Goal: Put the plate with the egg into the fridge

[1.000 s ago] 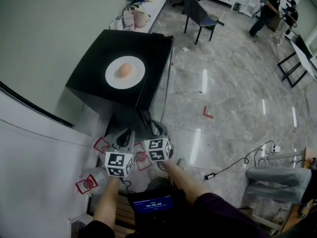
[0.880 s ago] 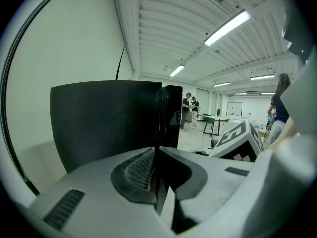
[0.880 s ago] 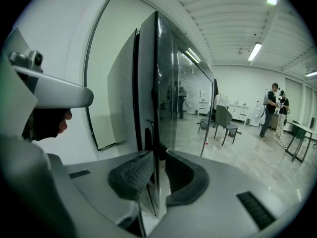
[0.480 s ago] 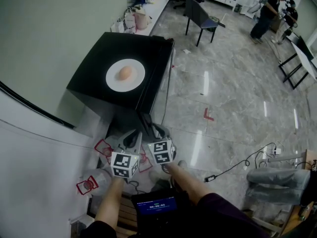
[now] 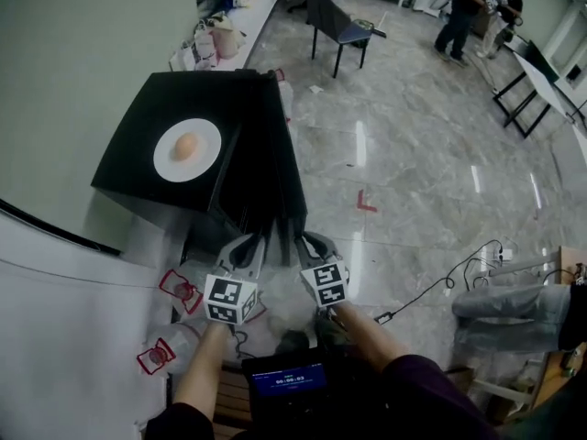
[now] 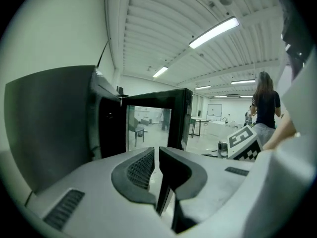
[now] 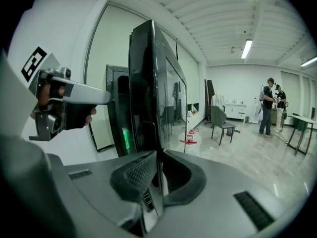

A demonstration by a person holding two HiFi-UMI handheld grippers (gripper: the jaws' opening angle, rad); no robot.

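A white plate (image 5: 204, 154) with a brown egg (image 5: 185, 146) rests on top of the black mini fridge (image 5: 133, 159). The fridge's glass door (image 5: 275, 177) stands swung out toward me. My right gripper (image 5: 309, 242) is at the door's free edge; in the right gripper view the door (image 7: 148, 88) runs edge-on between the closing jaws of that gripper (image 7: 157, 163). My left gripper (image 5: 246, 247) is beside it, left of the door edge. In the left gripper view that gripper (image 6: 156, 155) is shut with nothing held, facing the door frame (image 6: 184, 117).
A white panel (image 5: 64, 310) lies at my left with red-marked items (image 5: 180, 288). A grey chair (image 5: 336, 24) and people (image 5: 463, 9) are far across the marble floor. A cable (image 5: 440, 291) trails at right. A side table with bags (image 5: 215, 37) stands behind the fridge.
The fridge door has swung from shut to wide open. Both grippers have moved slightly right and apart, with the right one on the door edge.
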